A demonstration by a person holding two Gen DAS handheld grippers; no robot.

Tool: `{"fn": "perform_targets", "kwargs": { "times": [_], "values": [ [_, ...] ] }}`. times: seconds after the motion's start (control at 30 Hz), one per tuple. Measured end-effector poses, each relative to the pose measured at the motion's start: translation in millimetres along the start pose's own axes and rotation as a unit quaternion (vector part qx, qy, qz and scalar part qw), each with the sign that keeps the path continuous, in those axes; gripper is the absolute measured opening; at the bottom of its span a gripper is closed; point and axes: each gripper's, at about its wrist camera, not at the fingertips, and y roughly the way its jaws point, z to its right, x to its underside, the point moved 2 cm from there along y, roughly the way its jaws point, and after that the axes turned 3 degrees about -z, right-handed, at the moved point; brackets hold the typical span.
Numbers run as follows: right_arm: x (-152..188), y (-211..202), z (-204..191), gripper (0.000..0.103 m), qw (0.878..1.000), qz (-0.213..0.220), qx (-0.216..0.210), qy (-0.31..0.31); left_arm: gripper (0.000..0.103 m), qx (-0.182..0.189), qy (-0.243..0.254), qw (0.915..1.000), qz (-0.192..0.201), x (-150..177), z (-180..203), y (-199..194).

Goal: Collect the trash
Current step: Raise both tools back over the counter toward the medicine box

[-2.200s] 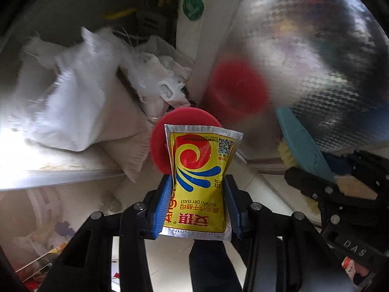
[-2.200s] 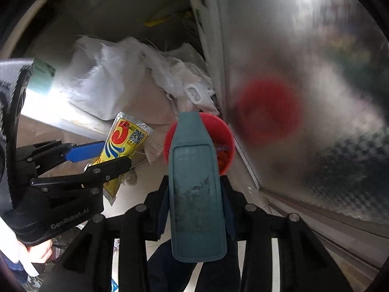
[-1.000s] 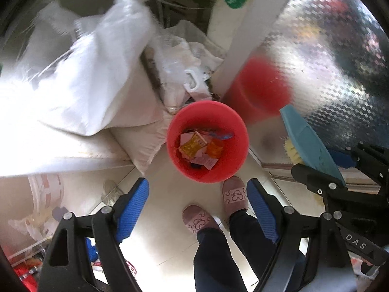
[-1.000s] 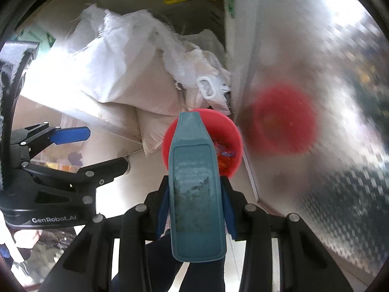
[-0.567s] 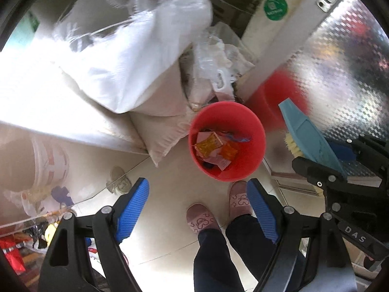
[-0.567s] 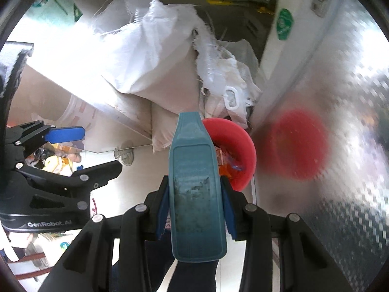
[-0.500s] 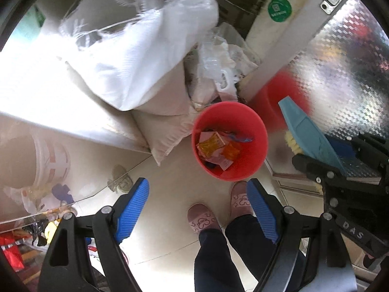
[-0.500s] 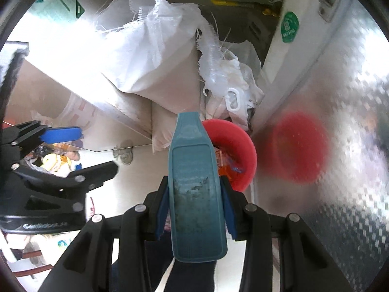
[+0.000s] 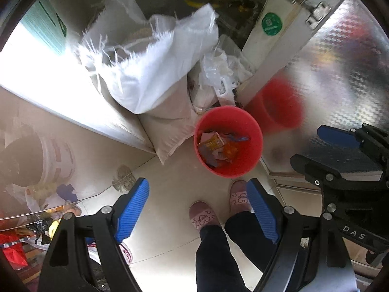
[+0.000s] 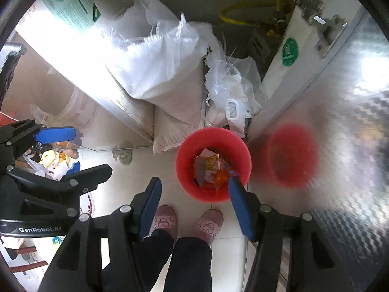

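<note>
With the teal brush gone from between them, the right tongs (image 10: 193,200) are spreading empty and the left tongs (image 9: 198,206) are hanging wide apart and empty above the red bin (image 9: 252,131) now holding the wrappers (image 9: 216,147), so this drop is looking finished.

Red bin (image 9: 255,143) upright on pale floor tiles, beside white sacks, holding orange and yellow wrappers (image 10: 211,169).
</note>
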Motion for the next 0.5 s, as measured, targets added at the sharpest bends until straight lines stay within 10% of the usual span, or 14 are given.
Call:
{"fn": "perform_targets", "kwargs": {
  "times": [0.5],
  "values": [
    [-5,-137,-16,0.055,0.998,0.049,0.018,0.04,0.081,0.033,0.02,0.9981,0.047,3,16,-142]
  ]
}}
